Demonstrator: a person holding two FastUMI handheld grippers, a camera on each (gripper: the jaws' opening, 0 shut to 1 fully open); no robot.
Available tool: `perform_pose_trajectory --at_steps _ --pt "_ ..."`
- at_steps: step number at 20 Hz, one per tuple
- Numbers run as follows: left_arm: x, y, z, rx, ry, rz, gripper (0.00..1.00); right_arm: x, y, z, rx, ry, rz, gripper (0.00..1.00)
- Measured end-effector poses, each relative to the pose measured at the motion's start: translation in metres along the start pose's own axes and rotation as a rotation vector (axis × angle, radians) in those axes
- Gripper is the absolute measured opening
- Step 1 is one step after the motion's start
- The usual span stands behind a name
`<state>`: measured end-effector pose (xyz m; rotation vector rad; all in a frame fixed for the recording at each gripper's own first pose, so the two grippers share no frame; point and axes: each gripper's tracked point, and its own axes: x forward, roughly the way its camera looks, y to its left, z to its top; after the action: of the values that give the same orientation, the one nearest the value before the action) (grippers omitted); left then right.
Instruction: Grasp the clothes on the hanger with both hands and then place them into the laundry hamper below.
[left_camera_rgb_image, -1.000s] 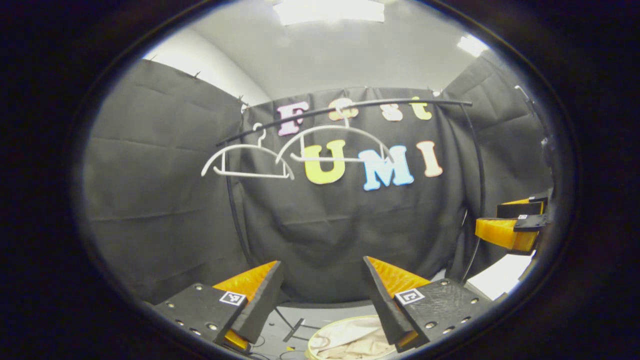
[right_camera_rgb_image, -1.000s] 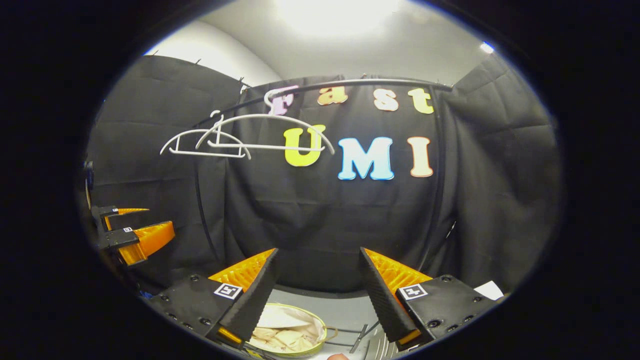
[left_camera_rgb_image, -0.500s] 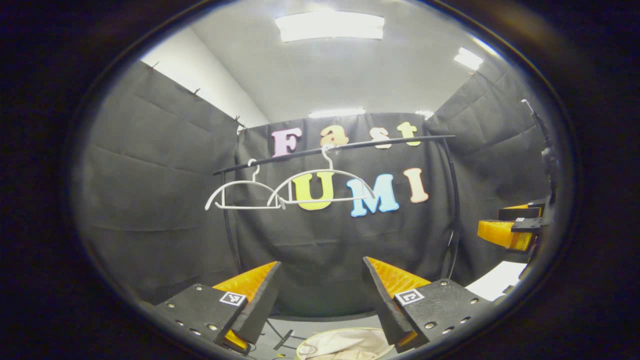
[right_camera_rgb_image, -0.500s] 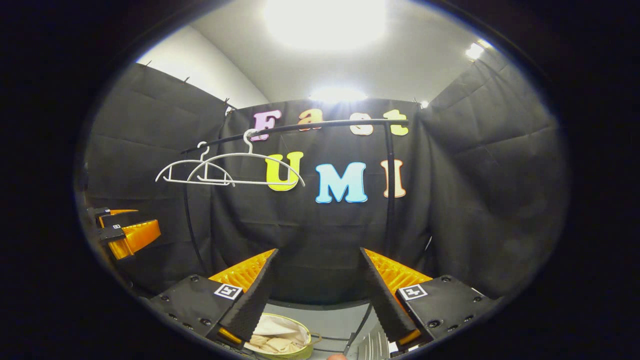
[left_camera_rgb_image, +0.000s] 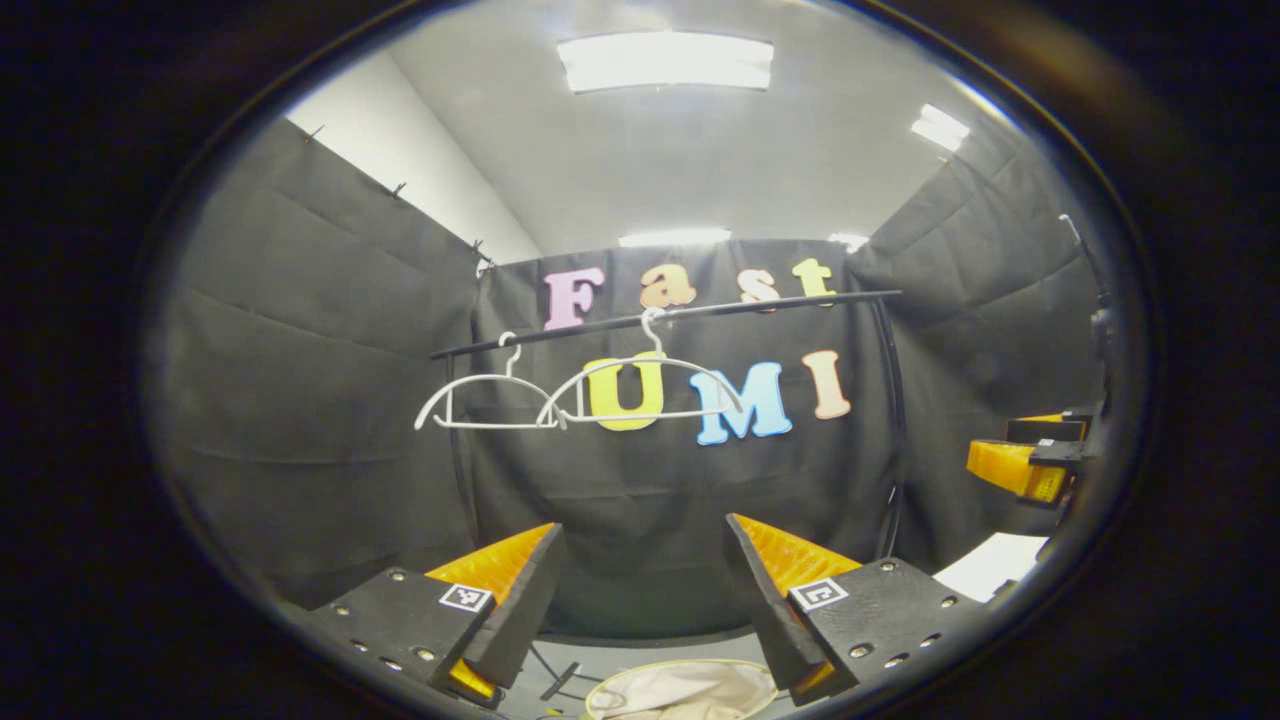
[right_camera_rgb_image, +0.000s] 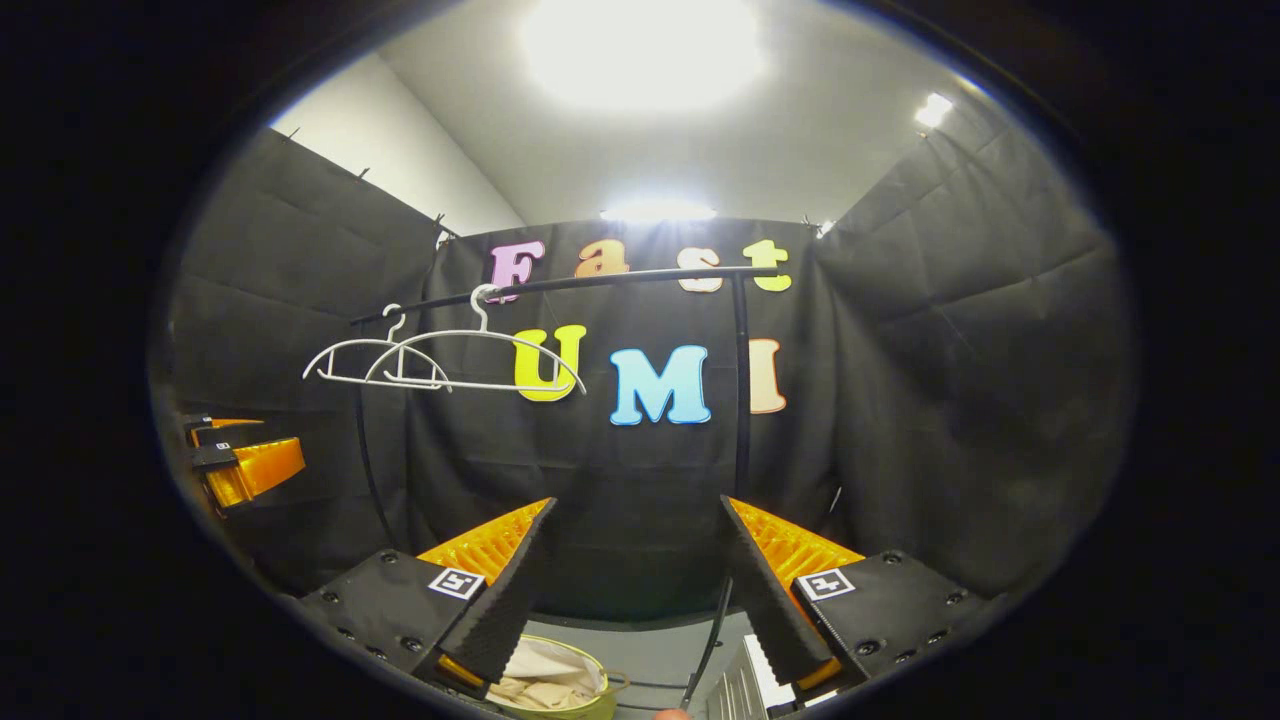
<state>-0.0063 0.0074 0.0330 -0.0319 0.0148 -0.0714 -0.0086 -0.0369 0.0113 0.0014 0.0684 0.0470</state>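
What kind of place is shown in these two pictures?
Probably a small recording booth set up as a laundry corner: black cloth walls, a clothes rail with two bare hangers, and a laundry hamper holding cloth below.

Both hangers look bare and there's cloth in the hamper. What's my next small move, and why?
Probably just ease both hands back and stop. The two hangers hang bare on the rail, the cloth lies in the hamper, and the left gripper and right gripper stand open, holding nothing.

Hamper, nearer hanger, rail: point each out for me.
Hamper (right_camera_rgb_image: 590, 706), right gripper view, on its rim.
Nearer hanger (left_camera_rgb_image: 640, 365), left gripper view, on its shoulder arch.
Rail (left_camera_rgb_image: 760, 305), left gripper view, on the bare bar.
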Motion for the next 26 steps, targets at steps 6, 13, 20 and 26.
perform_pose_trajectory --at_steps 6,13,20,26 --pt "-0.006 0.002 0.004 0.011 -0.010 -0.006 0.93 0.001 0.008 0.007 -0.012 -0.020 0.007 0.98" --pt "0.000 0.006 0.006 0.017 -0.023 0.006 0.93 0.010 0.012 0.011 -0.027 -0.046 0.015 0.98" --pt "0.002 0.007 0.008 0.021 -0.035 0.014 0.93 0.018 0.013 0.015 -0.024 -0.064 0.013 0.96" --pt "0.010 0.008 0.003 0.019 -0.033 0.025 0.93 0.027 0.016 0.016 -0.025 -0.073 0.022 0.96"
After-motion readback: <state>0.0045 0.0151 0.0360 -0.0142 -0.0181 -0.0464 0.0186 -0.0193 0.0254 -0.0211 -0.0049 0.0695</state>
